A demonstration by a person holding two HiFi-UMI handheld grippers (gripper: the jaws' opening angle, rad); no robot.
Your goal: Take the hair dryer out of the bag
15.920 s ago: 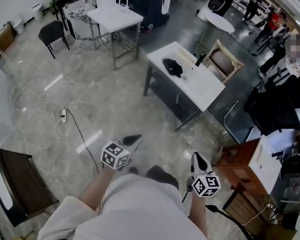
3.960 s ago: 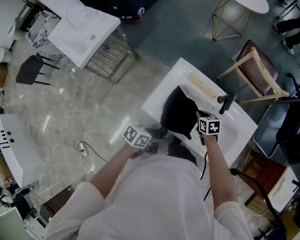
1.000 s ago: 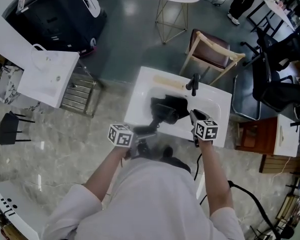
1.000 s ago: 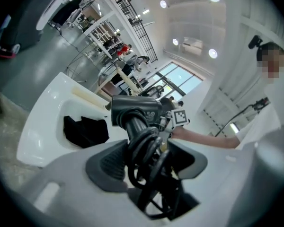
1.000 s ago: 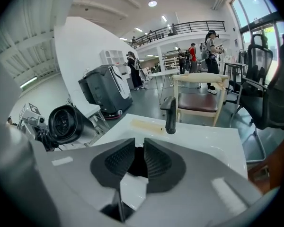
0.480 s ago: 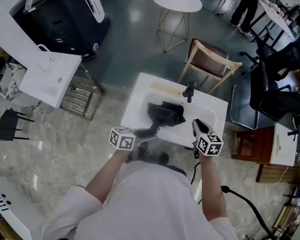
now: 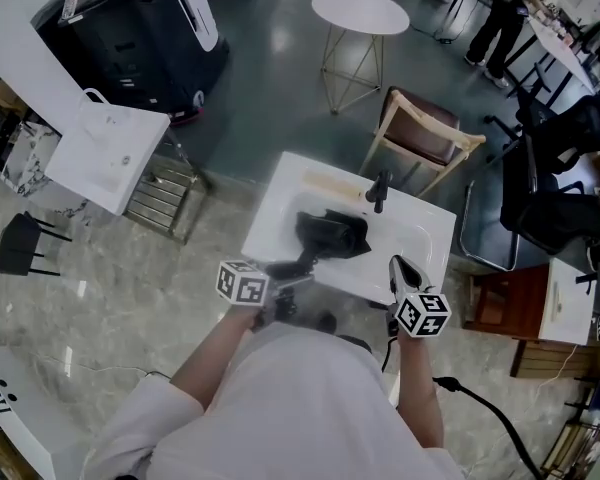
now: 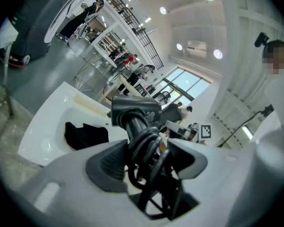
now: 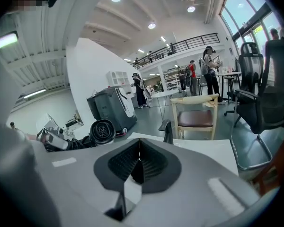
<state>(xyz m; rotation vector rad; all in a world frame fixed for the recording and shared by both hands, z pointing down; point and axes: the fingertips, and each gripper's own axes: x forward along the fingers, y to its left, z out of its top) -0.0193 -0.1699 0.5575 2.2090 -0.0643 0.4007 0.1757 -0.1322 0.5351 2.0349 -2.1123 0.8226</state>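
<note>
**Head view.** The person stands at the near edge of a white rectangular table (image 7: 280, 203). The left gripper (image 7: 278, 271) is clamped on a black plastic hair dryer (image 7: 310, 250), which is held up over that near edge. From this angle the hair dryer overlaps the black soft fabric bag (image 7: 348, 230) lying on the middle of the table. The right gripper (image 7: 400, 268) hovers off the table's near right side, apart from both. Past the bag, a pale wooden strip (image 7: 330, 180) lies on the table beside a black upright object (image 7: 379, 188). Behind the table are a wooden chair with a brown seat (image 7: 420, 136) and a round white side table (image 7: 360, 10).

**Left gripper view.** The jaws pinch the hair dryer's handle, which is wrapped in its coiled black cord (image 8: 144, 160). The barrel sits crosswise above the jaws. The bag lies slumped on the table at lower left, clear of the hair dryer, with nothing between them.

**Right gripper view.** The jaws have just been closing and now meet pad to pad with nothing between them. At the left, the round rear grille of the hair dryer (image 9: 103, 131) faces this camera, carried by the left gripper. The black upright object rises just beyond the jaws, with the wooden chair behind it. A black office chair (image 9: 265, 98) is at the right, and several people stand far back in the hall.
</note>
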